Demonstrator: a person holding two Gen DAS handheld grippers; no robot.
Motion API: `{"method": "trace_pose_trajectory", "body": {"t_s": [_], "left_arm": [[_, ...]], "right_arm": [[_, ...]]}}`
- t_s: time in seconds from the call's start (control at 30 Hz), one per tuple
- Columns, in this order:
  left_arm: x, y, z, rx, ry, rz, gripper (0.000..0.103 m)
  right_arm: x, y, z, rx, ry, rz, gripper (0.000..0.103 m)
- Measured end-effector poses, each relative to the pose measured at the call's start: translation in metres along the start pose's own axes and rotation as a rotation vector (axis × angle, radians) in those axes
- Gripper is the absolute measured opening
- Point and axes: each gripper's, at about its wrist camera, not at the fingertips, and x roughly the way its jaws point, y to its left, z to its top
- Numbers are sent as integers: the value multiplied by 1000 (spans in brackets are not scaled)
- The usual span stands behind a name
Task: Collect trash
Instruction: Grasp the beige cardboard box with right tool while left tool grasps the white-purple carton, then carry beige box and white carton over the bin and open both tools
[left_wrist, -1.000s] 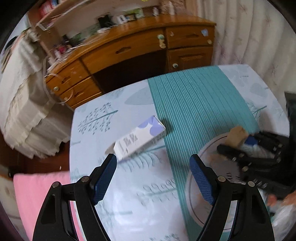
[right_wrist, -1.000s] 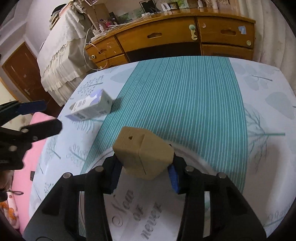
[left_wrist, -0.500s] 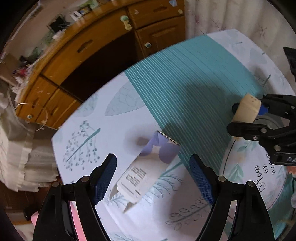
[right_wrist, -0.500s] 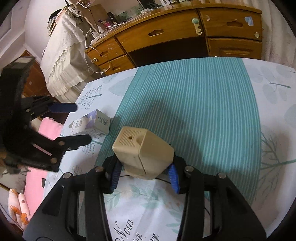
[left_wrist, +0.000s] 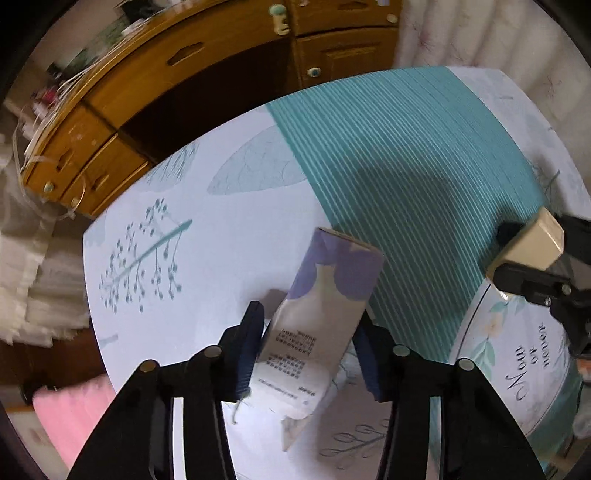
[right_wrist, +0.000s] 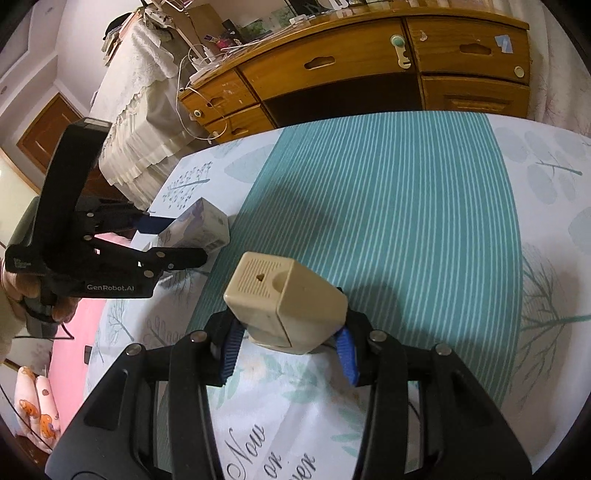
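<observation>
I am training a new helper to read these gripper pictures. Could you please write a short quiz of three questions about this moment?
1. True or false: the right gripper is empty.
2. What lies between the fingers of the left gripper? A) a glass bottle B) a white and purple carton C) a spoon
3. Fill in: the carton lies on the table, beside a cloth stripe of ____ colour.

Key
1. False: it is shut on a beige box, held above the table.
2. B. The jaws have just been closing around the carton, and the pads appear to touch its sides.
3. Teal: the teal stripe runs along the cloth.
</observation>
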Motion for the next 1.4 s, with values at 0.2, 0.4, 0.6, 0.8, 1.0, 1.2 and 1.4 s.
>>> {"method": "trace_pose_trajectory", "body": {"t_s": [0.2, 0.4, 0.6, 0.8, 1.0, 1.2, 1.4], "left_arm": [[-19, -20, -34, -172, -38, 52, 38], [-59, -53, -90, -285, -81, 34, 37], [-120, -102, -181, -380, -158, -33, 37], [-185, -149, -301, -387, -234, -84, 36], [-235, -174, -426, -392, -302, -126, 36], [-261, -197, -524, -331, -282, -152, 36], [-273, -229, -595, -262, -247, -161, 36]], "right_arm": [[-16, 3, -24, -2, 19, -18, 41], [-47, 17, -66, -24, 51, -35, 41], [-95, 51, -118, -49, 57, -53, 41], [-154, 115, -193, -79, 36, -91, 41], [-213, 181, -289, -8, -6, -135, 41], [-256, 237, -378, 11, -11, -184, 41], [-279, 272, -444, -26, 75, -218, 41]]}}
